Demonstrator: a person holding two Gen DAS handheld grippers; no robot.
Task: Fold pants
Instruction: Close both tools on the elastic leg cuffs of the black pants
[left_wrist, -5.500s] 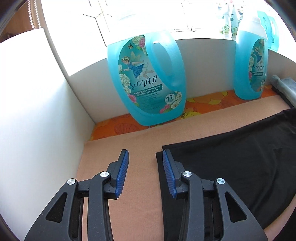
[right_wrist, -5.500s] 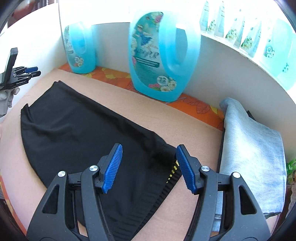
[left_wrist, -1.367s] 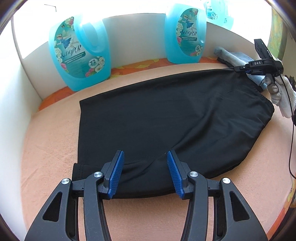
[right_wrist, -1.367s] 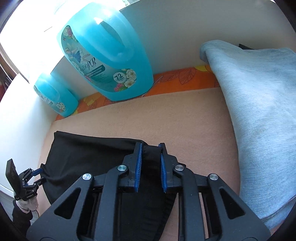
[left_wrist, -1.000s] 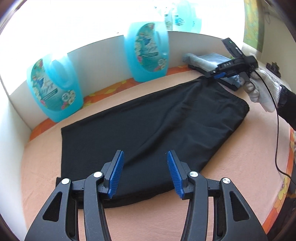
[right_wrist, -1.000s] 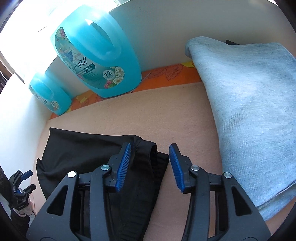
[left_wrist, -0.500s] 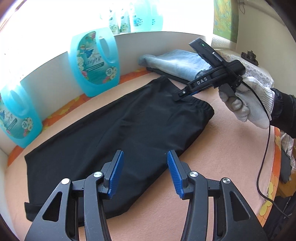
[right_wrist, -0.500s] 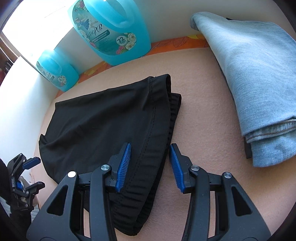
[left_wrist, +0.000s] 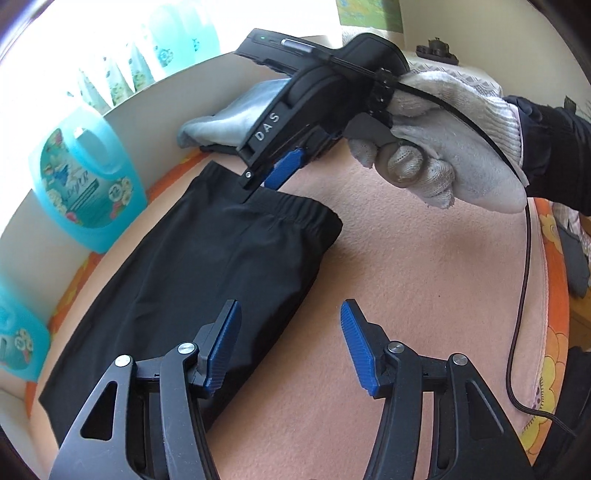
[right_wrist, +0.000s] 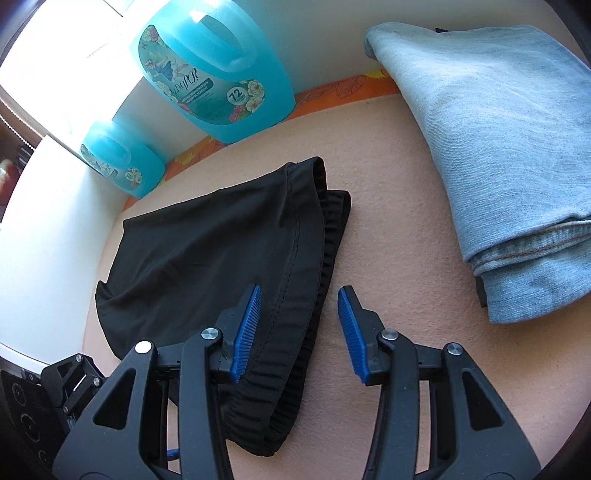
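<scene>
Lying flat: black pants (right_wrist: 207, 251) | left gripper (left_wrist: 291, 347) jaws apart over edge | right gripper (right_wrist: 299, 328) jaws apart astride waistband

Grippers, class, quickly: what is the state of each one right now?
Left gripper: open, holding nothing, above the black fabric pants.
Right gripper: open, holding nothing, over the pants' ribbed elastic waistband.

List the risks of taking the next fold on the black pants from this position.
1. The black pants lie in layers, with the elastic waistband sticking out under the top edge. A pinch there may catch only one layer.
2. The folded jeans lie close beside the waistband, so a wide sweep might drag them.
3. Both the left tool and right tool are open and hold nothing, so the fabric can shift.
</scene>
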